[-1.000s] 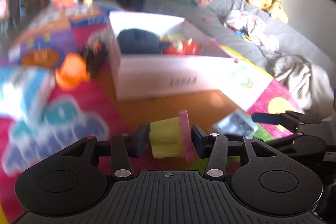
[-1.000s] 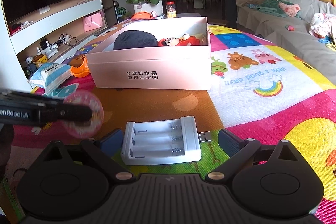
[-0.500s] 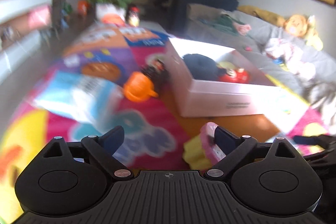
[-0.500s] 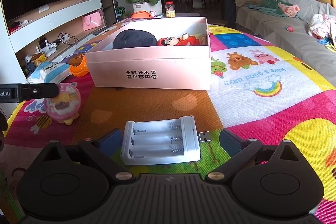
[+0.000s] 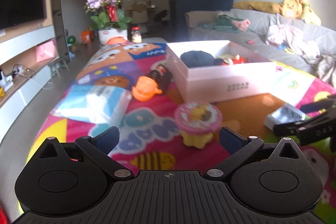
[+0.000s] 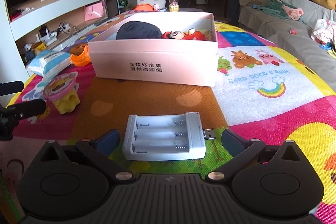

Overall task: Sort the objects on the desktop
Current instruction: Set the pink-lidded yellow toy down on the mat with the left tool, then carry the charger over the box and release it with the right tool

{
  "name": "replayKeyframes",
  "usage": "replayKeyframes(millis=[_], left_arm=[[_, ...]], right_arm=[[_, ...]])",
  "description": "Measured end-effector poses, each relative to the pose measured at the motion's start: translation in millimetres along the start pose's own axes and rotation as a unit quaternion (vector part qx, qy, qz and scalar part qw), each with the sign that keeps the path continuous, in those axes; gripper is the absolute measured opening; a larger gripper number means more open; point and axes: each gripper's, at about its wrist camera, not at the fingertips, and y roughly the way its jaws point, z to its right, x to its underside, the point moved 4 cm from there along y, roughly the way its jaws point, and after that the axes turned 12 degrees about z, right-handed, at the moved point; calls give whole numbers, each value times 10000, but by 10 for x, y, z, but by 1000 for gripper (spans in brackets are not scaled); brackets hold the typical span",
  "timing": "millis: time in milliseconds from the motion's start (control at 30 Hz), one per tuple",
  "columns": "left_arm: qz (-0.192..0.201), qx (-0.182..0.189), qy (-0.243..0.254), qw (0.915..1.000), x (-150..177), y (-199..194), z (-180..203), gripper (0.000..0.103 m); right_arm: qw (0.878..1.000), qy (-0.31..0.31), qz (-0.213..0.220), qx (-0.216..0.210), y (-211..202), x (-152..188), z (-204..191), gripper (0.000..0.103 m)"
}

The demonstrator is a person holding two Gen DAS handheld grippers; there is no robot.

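In the left wrist view, the left gripper (image 5: 169, 135) is seen with its jaws opening and nothing pressed between them; the small toy with a round pink lid and a yellow plastic base (image 5: 197, 124) stands upright on the colourful cartoon-printed play mat (image 5: 147, 146), just ahead of the fingertips and nearer the right-hand one. A knock from that finger is judged the main risk here: the toy is top-heavy under its wide lid and could be tipped and rolled if the gripper is swung sideways. The soft blue-and-white tissue pack (image 5: 92, 104) and the orange plastic toy (image 5: 146, 88) lie further off to the left, beside the open pale pink cardboard box (image 5: 231, 81). In the right wrist view, the right gripper (image 6: 170, 140) is seen with its jaws opening either side of the white plastic three-slot battery charger (image 6: 164, 141), which lies flat on the mat without being touched by either pad. A closing across the protruding USB plug (image 6: 209, 133) is judged likely to twist the charger or let it slip; a shallow grip on its smooth shell could drop it short of the pink box.
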Motion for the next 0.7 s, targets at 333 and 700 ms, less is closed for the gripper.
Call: replayKeyframes(millis=[333, 700], left_arm=[[-458, 187, -243, 9985, 171, 92, 88, 103], [-120, -13, 317, 9994, -55, 429, 341, 91]], right_arm=[[9991, -376, -112, -166, 60, 2, -124, 97], [9987, -359, -102, -338, -325, -36, -49, 91]])
